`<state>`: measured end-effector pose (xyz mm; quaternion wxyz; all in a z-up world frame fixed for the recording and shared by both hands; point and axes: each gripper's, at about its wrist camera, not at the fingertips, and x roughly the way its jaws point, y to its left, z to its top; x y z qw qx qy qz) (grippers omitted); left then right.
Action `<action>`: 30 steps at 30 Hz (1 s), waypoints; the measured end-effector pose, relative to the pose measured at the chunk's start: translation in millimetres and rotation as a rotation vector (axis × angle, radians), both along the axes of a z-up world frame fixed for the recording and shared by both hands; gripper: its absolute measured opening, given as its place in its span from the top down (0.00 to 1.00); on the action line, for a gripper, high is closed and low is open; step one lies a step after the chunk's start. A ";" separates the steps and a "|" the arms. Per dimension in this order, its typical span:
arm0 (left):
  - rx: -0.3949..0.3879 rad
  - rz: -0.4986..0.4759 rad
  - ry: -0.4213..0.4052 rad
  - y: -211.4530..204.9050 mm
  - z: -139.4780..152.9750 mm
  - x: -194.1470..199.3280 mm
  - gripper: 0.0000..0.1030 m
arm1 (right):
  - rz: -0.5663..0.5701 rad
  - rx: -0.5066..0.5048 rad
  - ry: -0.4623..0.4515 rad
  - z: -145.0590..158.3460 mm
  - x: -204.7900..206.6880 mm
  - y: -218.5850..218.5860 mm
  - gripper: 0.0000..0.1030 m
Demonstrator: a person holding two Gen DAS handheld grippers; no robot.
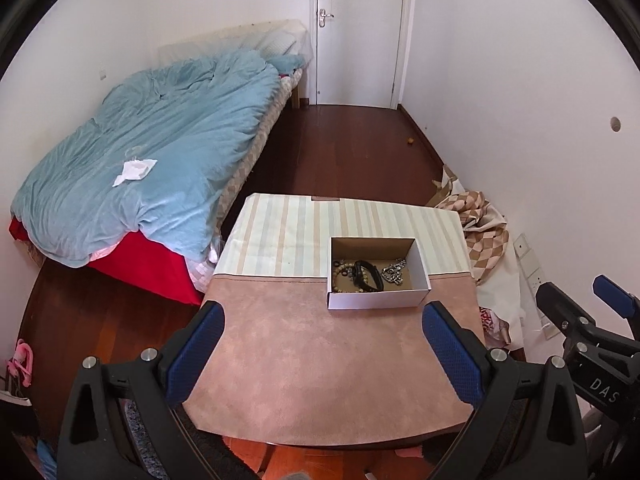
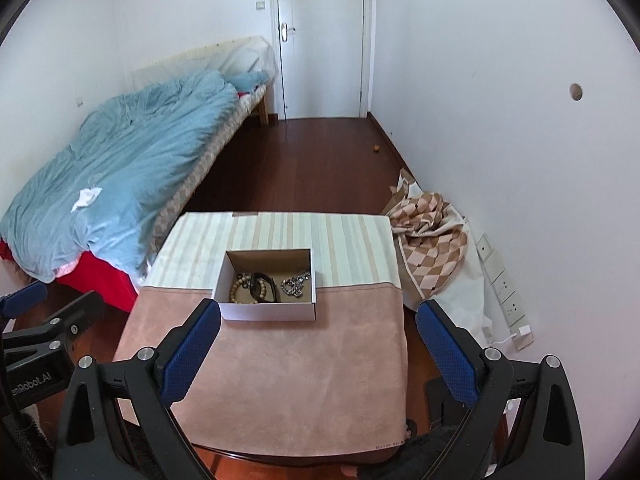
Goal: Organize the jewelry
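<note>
Open white cardboard box sits on table, straddling seam where striped cloth meets pink. Inside box: wooden bead bracelet at left end, black band beside it in middle, silver chain heaped at right end.

Ahead of your left gripper, beyond its fingertips and toward the right finger, the box sits on the table. Inside lie a beaded bracelet, a band and a chain, left to right. The bed lies left of the left finger.
</note>
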<state>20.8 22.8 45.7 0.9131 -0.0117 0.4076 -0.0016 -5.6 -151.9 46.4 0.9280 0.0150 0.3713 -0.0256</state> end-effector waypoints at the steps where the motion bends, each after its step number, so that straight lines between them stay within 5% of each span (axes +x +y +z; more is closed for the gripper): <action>1: -0.001 -0.001 -0.002 0.0 2.8 -3.2 0.02 | -0.002 0.001 -0.006 3.9 -4.2 -0.4 0.03; 14: 0.010 0.012 -0.006 -1.5 14.0 -8.8 0.02 | 0.000 0.023 -0.022 21.3 -17.1 -3.8 0.00; 30: 0.028 0.052 0.103 -10.4 -19.6 53.7 0.02 | -0.007 -0.004 0.051 -6.8 56.6 -8.7 0.00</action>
